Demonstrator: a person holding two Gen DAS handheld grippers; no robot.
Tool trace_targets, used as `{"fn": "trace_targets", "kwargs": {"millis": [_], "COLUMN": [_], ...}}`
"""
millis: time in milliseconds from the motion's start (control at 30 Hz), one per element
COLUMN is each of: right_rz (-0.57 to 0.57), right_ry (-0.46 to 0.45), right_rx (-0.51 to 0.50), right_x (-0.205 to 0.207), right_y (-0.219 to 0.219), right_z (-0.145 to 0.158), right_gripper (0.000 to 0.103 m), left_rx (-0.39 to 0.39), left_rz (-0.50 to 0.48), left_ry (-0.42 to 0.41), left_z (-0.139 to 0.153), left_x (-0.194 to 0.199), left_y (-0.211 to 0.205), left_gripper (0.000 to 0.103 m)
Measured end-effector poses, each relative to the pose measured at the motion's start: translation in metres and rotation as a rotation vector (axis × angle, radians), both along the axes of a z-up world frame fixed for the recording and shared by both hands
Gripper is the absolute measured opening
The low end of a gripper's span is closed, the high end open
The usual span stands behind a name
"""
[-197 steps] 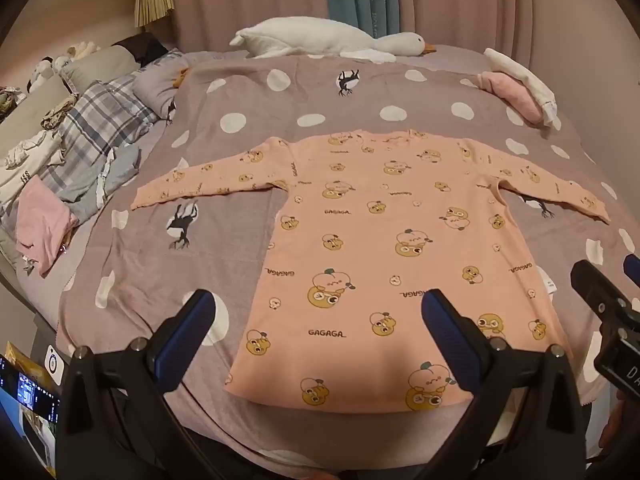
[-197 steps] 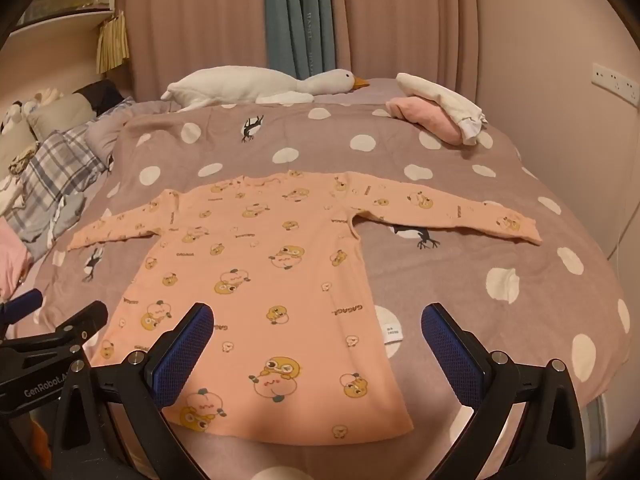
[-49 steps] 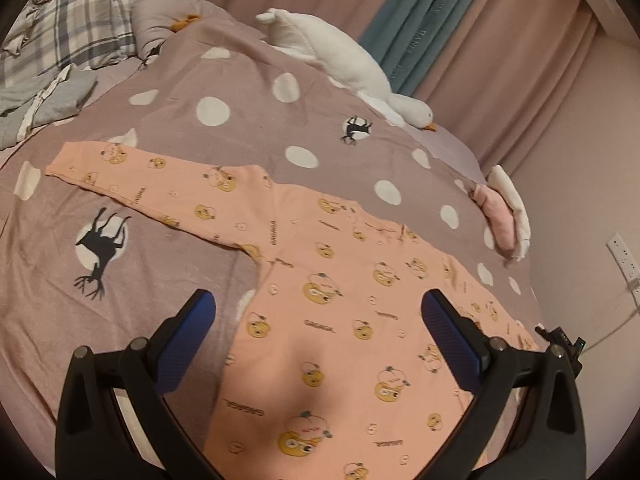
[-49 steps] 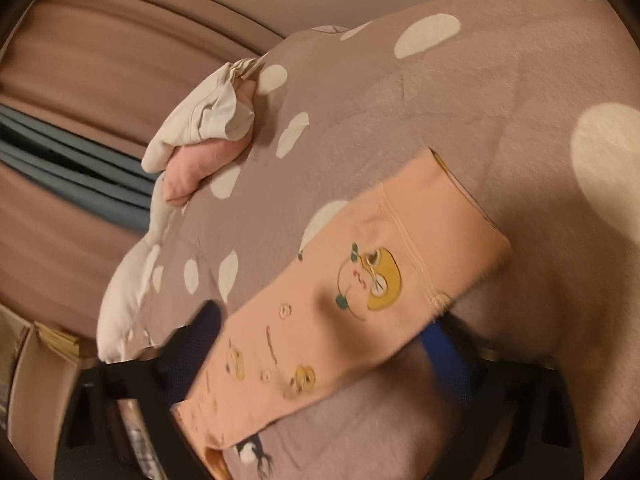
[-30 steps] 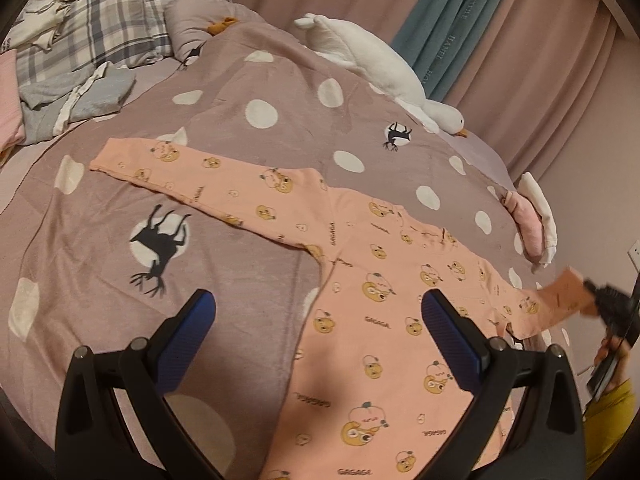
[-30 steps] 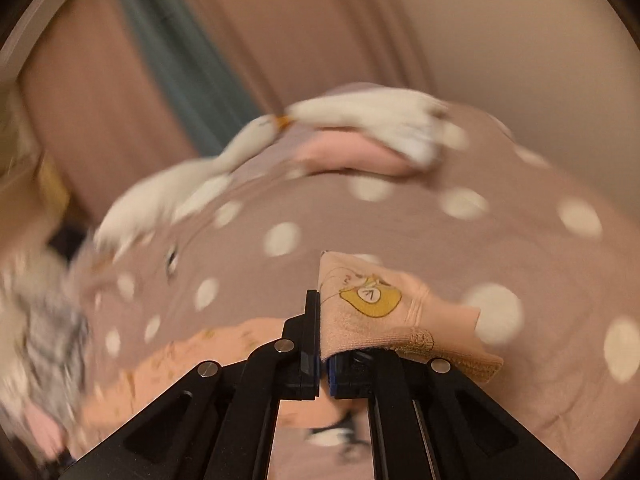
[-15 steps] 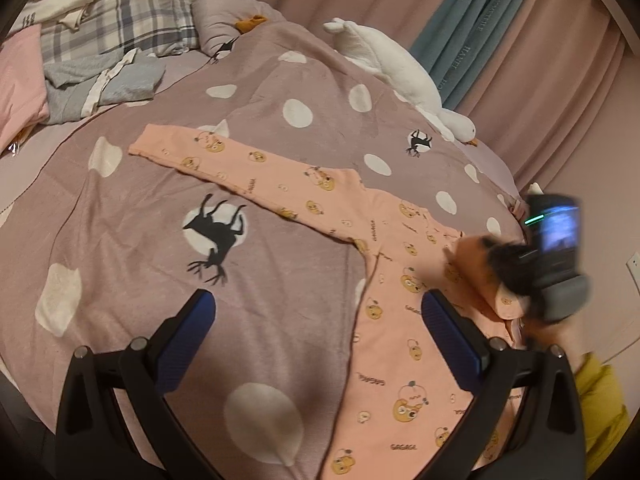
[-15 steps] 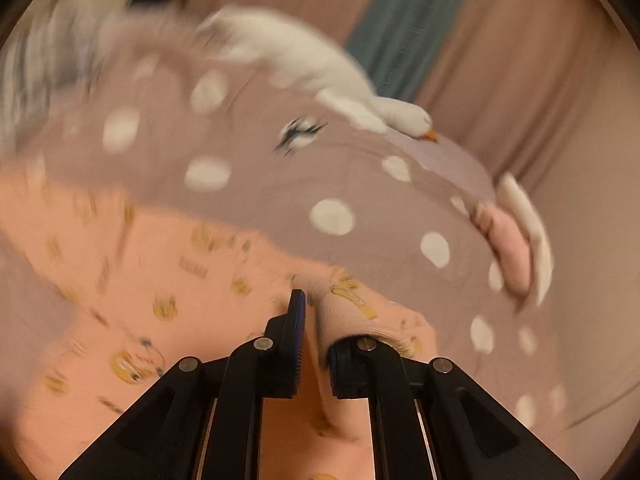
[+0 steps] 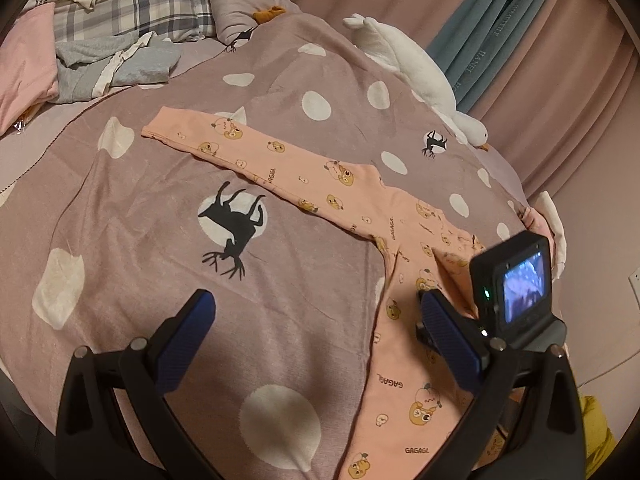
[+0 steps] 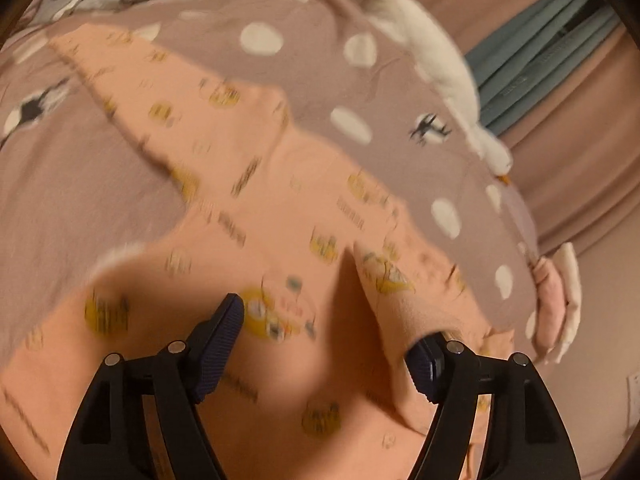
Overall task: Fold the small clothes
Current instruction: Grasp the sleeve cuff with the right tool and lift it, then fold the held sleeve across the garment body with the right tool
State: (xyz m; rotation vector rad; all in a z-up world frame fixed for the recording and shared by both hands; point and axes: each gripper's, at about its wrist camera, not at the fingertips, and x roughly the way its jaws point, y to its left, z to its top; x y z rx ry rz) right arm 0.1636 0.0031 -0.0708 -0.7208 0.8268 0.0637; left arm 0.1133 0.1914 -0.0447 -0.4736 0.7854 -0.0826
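Observation:
A peach long-sleeved top [image 9: 404, 248] with cartoon prints lies flat on the dotted mauve bedspread [image 9: 132, 248]. Its left sleeve [image 9: 248, 156] stretches out toward the pillows. Its right sleeve [image 10: 396, 292] is folded over onto the body [image 10: 248, 216]. My right gripper [image 10: 328, 340] is open just above the top's chest, and the folded sleeve's cuff drapes by its right finger [image 10: 424, 364]. My left gripper [image 9: 320, 328] is open and empty above the bedspread, left of the top's side edge. The right gripper's camera body [image 9: 516, 288] shows behind the left gripper's right finger.
A white goose plush [image 9: 408, 64] lies at the far edge of the bed. Plaid pillows and loose clothes [image 9: 108, 40] are piled at the left. Folded pink and white clothes [image 10: 556, 300] sit at the right edge. Curtains [image 9: 492, 32] hang behind.
My right gripper carried the right sleeve's cuff over onto the top's body and opened, letting go of it. My left gripper drifted left, staying open.

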Motion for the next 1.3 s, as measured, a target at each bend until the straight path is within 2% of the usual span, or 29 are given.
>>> {"fn": "trace_targets", "kwargs": {"millis": [133,167,233,300,400,467,533,600,667,700,767,833,933,1067,1100,1167,1233,1300], "right_rz": [0.100,0.110,0.129,0.150,0.185,0.169,0.075,-0.056,-0.246,-0.292,-0.349,-0.366,-0.385,-0.441,-0.442,-0.439,-0.431,-0.391], "right_ry": [0.045,0.060,0.097,0.134,0.266,0.345,0.350,0.311,0.272,0.262,0.246,0.243,0.273,0.316,0.305,0.303,0.298,0.233], "right_rx": [-0.104,-0.101,-0.029,0.121,0.482,0.742,0.989,1.163,1.298,1.330,1.364,1.338,1.316,1.242,1.217,1.175,1.172,1.124], "right_x": [-0.017,-0.021,-0.031,-0.043,-0.053,-0.055,-0.048,-0.035,-0.020,-0.015,0.000,0.015,0.034,0.053,0.052,0.050,0.051,0.049], "right_y": [-0.002,-0.002,-0.005,-0.011,-0.033,-0.057,-0.096,-0.135,-0.174,-0.183,-0.189,-0.179,-0.160,-0.145,-0.140,-0.133,-0.127,-0.112], "right_z": [0.000,0.002,0.011,0.025,0.039,0.041,0.040,0.036,0.026,0.022,0.013,0.006,-0.010,-0.028,-0.027,-0.021,-0.013,0.007], "right_gripper": [0.075,0.075,0.075,0.076,0.076,0.076,0.076,0.076,0.076,0.076,0.076,0.075,0.061,0.033,0.022,0.006,0.006,0.006], "left_rx": [0.005,0.005,-0.002,-0.004,-0.006,-0.006,0.000,-0.003,-0.009,-0.009,-0.007,-0.005,-0.005,-0.009,-0.013,-0.020,-0.028,-0.029], "left_rz": [-0.004,-0.002,0.000,0.002,0.000,-0.002,-0.001,-0.004,-0.012,-0.018,-0.025,-0.034,-0.047,-0.048,-0.047,-0.046,-0.046,-0.042], "left_ry": [-0.001,-0.001,-0.002,-0.001,0.003,0.001,-0.007,-0.015,-0.020,-0.022,-0.024,-0.023,-0.017,-0.009,-0.006,0.001,0.009,0.013], "left_z": [0.000,0.000,-0.001,-0.001,-0.002,-0.001,-0.001,0.000,0.000,0.000,0.000,-0.001,-0.004,-0.008,-0.009,-0.012,-0.015,-0.016], "left_x": [0.000,0.000,-0.001,-0.002,-0.005,-0.007,-0.010,-0.012,-0.013,-0.014,-0.014,-0.014,-0.014,-0.014,-0.013,-0.011,-0.010,-0.009], "left_y": [-0.002,-0.002,-0.002,-0.002,-0.001,0.000,0.000,-0.001,-0.003,-0.004,-0.007,-0.010,-0.013,-0.011,-0.009,-0.008,-0.006,-0.005], "left_gripper": [0.103,0.103,0.103,0.103,0.103,0.103,0.103,0.103,0.103,0.103,0.103,0.103,0.103,0.103,0.103,0.103,0.103,0.103]}}
